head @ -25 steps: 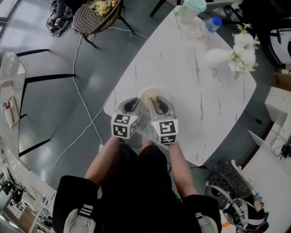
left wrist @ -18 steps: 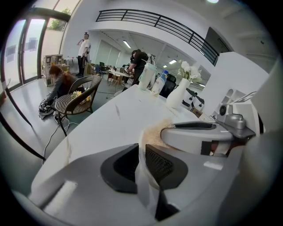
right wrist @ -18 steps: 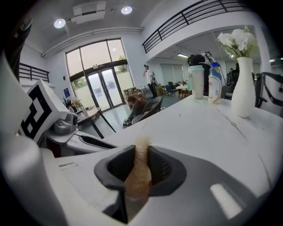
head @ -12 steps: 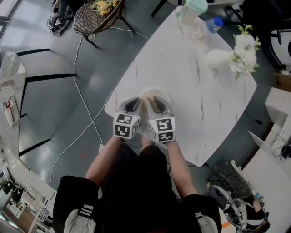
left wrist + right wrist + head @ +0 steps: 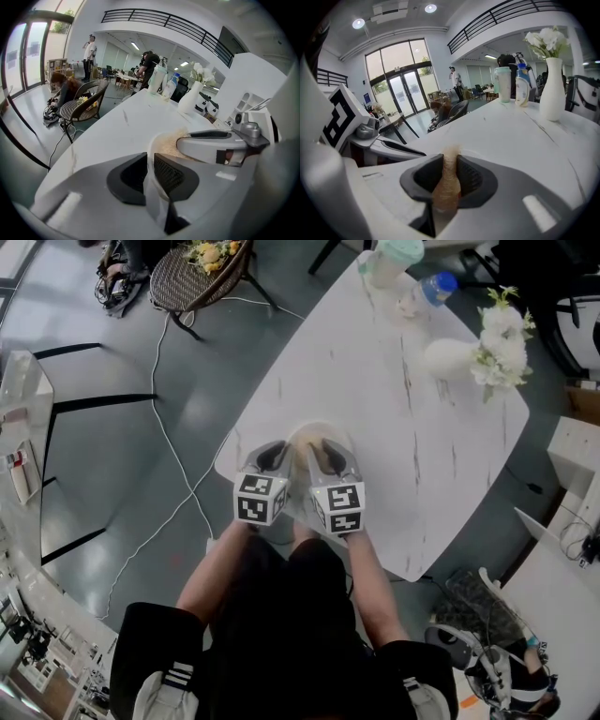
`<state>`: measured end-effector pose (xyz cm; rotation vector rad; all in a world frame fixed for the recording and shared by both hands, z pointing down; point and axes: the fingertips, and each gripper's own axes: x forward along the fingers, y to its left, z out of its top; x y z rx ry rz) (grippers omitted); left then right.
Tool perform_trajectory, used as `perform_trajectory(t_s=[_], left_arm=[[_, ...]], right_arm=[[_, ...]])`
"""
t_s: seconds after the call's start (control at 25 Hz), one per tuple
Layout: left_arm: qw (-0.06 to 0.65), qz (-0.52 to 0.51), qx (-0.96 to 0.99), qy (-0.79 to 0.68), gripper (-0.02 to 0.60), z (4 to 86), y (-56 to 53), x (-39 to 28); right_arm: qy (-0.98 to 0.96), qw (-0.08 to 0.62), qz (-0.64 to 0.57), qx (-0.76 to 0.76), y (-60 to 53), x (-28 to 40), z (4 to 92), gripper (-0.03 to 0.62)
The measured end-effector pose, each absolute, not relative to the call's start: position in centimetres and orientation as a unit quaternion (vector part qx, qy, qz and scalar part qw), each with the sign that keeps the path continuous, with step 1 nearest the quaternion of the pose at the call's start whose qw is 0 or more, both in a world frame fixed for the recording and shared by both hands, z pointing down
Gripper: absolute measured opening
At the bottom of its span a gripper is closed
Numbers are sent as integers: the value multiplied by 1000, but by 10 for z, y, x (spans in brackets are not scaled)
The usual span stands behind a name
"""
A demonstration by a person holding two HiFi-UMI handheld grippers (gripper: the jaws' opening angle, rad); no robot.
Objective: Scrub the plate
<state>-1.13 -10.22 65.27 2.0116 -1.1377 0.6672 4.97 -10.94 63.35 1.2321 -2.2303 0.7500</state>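
A white plate (image 5: 319, 434) with a speckled beige face lies at the near edge of the white marble table (image 5: 394, 409). My left gripper (image 5: 274, 460) is shut on the plate's thin white rim (image 5: 151, 161), which stands between its pads. The right gripper (image 5: 325, 457) is shut on a beige fibrous scrub pad (image 5: 447, 180) and hovers over the plate's middle, close beside the left one. In the left gripper view the plate's face (image 5: 166, 143) shows just under the right gripper's body (image 5: 215, 146). Whether the pad touches the plate is hidden.
At the table's far end stand a white vase with white flowers (image 5: 464, 360), a blue-capped bottle (image 5: 427, 293) and a pale green cup (image 5: 392, 257). A wicker chair (image 5: 192, 273) and a white cable (image 5: 169, 437) are on the grey floor to the left.
The right gripper has shifted very slightly over the plate. The left gripper and the plate have kept still.
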Motion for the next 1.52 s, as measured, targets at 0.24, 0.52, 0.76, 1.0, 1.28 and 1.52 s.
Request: perform_trajectory(t_s=[0.24, 0.52, 0.76, 1.0, 1.28, 1.52], left_arm=[[360, 260, 780, -441, 53, 653, -102, -11], [363, 260, 779, -440, 52, 656, -103, -8], [364, 258, 780, -439, 52, 656, -103, -9], [366, 259, 779, -438, 52, 655, -103, -10], [369, 260, 779, -436, 53, 655, -102, -9], [369, 261, 779, -434, 52, 655, -102, -10]], right_arm=[[-807, 241, 277, 463, -107, 64, 635, 91], [-802, 252, 273, 468, -107, 76, 637, 91], [-795, 256, 277, 475, -105, 86, 639, 91], [-785, 265, 278, 486, -101, 100, 640, 91], [-777, 262, 288, 495, -98, 112, 639, 91], [-775, 260, 290, 497, -98, 112, 639, 91]])
